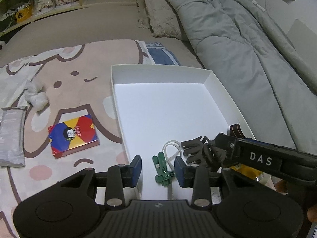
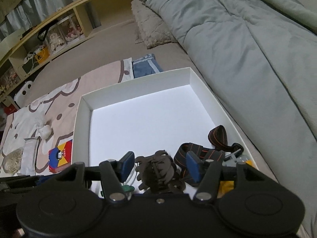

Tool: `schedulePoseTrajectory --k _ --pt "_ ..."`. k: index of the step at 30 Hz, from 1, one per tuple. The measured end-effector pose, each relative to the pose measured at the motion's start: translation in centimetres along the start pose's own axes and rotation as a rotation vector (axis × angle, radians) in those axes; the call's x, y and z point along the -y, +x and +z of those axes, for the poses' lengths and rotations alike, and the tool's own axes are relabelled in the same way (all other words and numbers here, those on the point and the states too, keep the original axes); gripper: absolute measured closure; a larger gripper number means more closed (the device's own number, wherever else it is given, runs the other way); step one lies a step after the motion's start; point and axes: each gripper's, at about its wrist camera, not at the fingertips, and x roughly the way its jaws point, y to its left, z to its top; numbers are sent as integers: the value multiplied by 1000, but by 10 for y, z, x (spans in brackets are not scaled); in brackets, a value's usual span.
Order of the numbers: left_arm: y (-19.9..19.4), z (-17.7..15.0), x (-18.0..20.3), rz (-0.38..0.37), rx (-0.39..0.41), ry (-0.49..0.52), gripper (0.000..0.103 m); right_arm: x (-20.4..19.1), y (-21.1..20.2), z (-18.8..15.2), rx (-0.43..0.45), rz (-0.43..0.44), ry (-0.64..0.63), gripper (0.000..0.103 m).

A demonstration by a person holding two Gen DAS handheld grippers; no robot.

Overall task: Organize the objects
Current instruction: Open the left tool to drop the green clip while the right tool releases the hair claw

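A shallow white box [image 1: 158, 68] lies on the cartoon rug; it also shows in the right wrist view [image 2: 138, 79]. In its near end lie a green clip with a clear tube [image 1: 163, 168], a dark brown glove [image 1: 202, 152] and a black strap with orange lines [image 2: 200, 152]. My left gripper [image 1: 158, 168] is open over the box's near left corner, with the green clip between its fingers. My right gripper [image 2: 158, 165] is open just above the brown glove [image 2: 158, 170], fingers on either side, apart from it.
On the rug left of the box lie a colourful book [image 1: 74, 134], a white crumpled wad [image 1: 36, 95] and a grey plastic packet [image 1: 10, 136]. A folded blue cloth [image 1: 162, 54] lies behind the box. A grey duvet [image 1: 237, 49] runs along the right. Shelves [image 2: 39, 45] stand at the back left.
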Motion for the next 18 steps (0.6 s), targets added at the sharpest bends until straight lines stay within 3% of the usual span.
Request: schedulePoseTrajectory --k 10,18 --pt "-22 -10 -17 37 13 -11 57 -10 -17 -8 15 -21 -24 42" --pt "-36 -23 -32 59 26 -26 37 -14 -29 -26 14 -53 -36 42"
